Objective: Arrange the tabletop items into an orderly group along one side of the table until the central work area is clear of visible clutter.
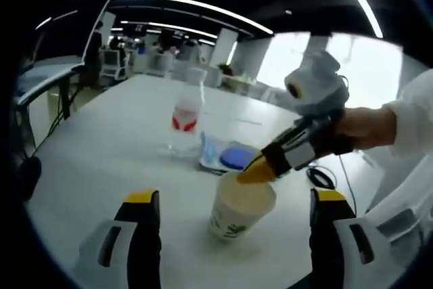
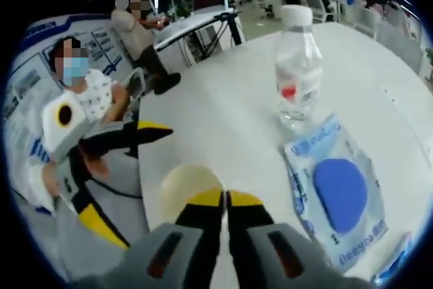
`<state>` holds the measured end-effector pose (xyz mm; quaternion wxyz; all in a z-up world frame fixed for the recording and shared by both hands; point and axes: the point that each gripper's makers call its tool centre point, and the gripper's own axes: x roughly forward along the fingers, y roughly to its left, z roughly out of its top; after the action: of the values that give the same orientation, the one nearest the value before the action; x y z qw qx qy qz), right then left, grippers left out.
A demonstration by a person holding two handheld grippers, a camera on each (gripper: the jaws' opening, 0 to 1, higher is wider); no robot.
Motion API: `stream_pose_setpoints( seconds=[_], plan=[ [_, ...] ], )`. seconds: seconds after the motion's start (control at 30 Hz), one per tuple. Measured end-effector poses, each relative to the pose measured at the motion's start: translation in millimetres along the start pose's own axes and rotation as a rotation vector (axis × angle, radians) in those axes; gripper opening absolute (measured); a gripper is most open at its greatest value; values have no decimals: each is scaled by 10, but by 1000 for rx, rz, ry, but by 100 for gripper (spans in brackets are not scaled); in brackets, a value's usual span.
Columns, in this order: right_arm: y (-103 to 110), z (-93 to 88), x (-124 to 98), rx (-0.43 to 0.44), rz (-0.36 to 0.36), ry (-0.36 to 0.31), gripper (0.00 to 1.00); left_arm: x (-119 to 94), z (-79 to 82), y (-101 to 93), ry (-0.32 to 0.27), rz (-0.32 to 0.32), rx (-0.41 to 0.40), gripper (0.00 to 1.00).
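A white paper cup (image 1: 238, 213) with green print stands on the white table (image 1: 101, 160). My left gripper (image 1: 235, 196) is open, with its jaws wide on either side of the cup and not touching it. My right gripper (image 1: 256, 170) comes in from the right, and its yellow tips pinch the cup's rim. In the right gripper view, that gripper (image 2: 225, 201) has its jaws pressed together at the edge of the cup (image 2: 183, 182). Beyond the cup stand a clear water bottle (image 1: 186, 123) (image 2: 298, 65) with a red label and a flat packet (image 1: 230, 156) (image 2: 338, 194) holding a blue disc.
A dark cable (image 1: 322, 177) lies on the table to the right of the cup. A seated person (image 2: 88, 86) and a standing person (image 2: 139, 28) are past the table's edge (image 2: 139, 167). Other desks and chairs stand further back.
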<state>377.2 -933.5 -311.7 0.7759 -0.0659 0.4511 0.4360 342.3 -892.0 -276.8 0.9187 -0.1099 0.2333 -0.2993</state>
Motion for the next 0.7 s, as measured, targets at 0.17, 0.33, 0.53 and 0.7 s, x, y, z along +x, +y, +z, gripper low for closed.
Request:
stream_pose_setpoints(
  seconds=[0.17, 0.33, 0.53, 0.7],
  plan=[
    [19, -12, 6, -30, 3, 6, 0, 5, -7, -7, 5, -2, 2, 89],
    [24, 1, -16, -49, -2, -17, 11, 10, 33, -22, -12, -9, -8, 90],
    [6, 19, -82, -33, -6, -50, 24, 29, 25, -73, -7, -26, -6, 93],
    [-25, -10, -188, -35, -29, -83, 35, 38, 18, -81, -3, -29, -10, 95]
  ],
)
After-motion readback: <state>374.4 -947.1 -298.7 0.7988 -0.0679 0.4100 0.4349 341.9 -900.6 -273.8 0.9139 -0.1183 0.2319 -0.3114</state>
